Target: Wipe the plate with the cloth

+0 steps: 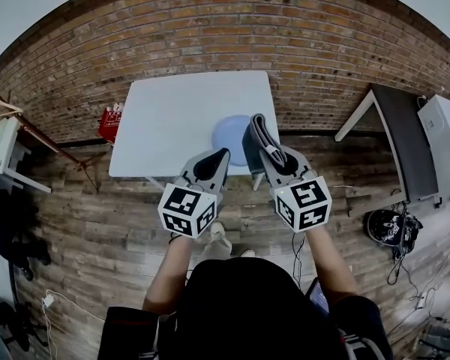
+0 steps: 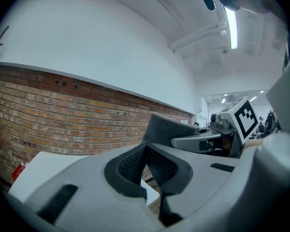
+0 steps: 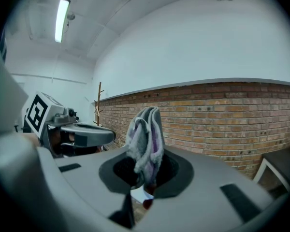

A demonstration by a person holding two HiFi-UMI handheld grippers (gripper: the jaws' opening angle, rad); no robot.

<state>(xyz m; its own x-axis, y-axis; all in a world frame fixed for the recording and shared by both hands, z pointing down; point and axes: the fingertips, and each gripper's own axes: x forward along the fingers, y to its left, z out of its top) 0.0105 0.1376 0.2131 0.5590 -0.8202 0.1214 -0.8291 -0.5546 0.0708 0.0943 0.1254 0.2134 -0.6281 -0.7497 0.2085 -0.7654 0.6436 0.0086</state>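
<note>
My right claw is clamped on the folded grey cloth, which stands up from the jaws just over the pale blue plate. The plate sits at the near edge of the white desk. My left claw is pinched together with nothing in it and hangs beside the plate. I judge wiping hasn't begun — I'm carrying the cloth in. Next I'd tip the cloth down onto the plate's face and rub, perhaps steadying the rim with my left.
</note>
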